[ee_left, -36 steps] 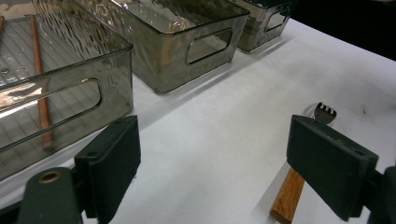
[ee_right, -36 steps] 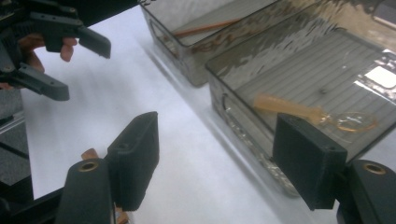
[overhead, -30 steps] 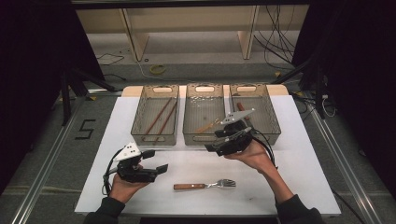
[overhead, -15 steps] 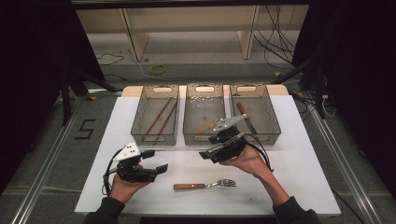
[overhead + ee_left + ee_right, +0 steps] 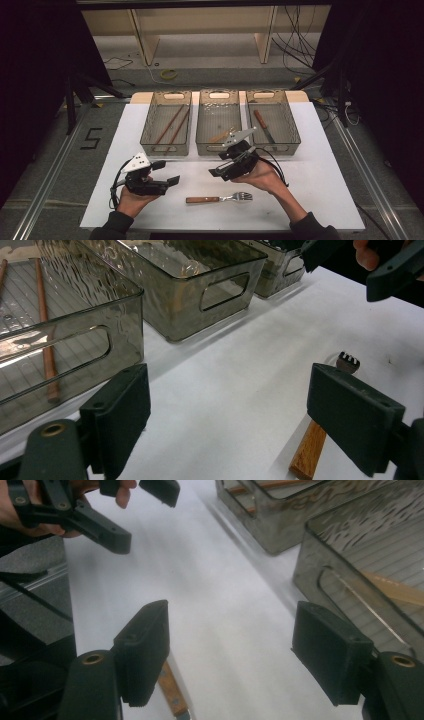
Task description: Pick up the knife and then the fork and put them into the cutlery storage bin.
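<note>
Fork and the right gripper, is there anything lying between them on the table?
Nothing: in the high view, bare white table separates the fork from the open right gripper above it.

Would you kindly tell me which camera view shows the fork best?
The high view: the whole fork lies on the white table. The left gripper view shows its tines and handle end; the right gripper view shows part of the wooden handle.

Three smoky clear bins (image 5: 166,145) side by side at the table's (image 5: 325,190) far edge, wooden chopsticks (image 5: 170,125) in the left bin, wooden-handled knife (image 5: 262,125) in the right, yellow ring (image 5: 168,74) on floor beyond.
</note>
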{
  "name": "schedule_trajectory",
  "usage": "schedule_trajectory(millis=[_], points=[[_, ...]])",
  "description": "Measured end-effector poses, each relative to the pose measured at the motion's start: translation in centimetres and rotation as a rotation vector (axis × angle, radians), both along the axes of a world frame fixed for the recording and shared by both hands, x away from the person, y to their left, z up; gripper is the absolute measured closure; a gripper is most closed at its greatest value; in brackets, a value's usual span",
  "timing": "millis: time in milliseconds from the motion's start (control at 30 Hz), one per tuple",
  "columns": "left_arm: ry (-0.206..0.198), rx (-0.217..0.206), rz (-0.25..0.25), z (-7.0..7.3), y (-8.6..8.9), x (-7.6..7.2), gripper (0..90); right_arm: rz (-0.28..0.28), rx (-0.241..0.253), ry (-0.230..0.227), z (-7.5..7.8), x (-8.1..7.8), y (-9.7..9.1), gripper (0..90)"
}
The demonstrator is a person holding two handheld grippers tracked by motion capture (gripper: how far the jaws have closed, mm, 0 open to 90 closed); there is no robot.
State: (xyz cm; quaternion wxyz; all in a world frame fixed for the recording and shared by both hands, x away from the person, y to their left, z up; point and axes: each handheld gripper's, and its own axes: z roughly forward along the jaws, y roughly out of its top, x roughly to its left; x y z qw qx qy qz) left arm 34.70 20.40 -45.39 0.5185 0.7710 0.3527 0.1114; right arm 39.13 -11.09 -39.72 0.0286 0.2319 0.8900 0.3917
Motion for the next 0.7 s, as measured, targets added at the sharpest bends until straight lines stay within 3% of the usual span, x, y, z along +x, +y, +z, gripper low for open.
schedule_trajectory(millis=[500,700], points=[[-0.001,-0.007,0.008,0.0,0.1,0.0,17.2,0.084,-0.054,0.043,-2.0,-1.3,1.9,31.3],[-0.003,-0.007,0.009,0.1,0.1,0.0,17.3,0.137,-0.11,0.059,-3.0,-1.7,2.8,31.6]])
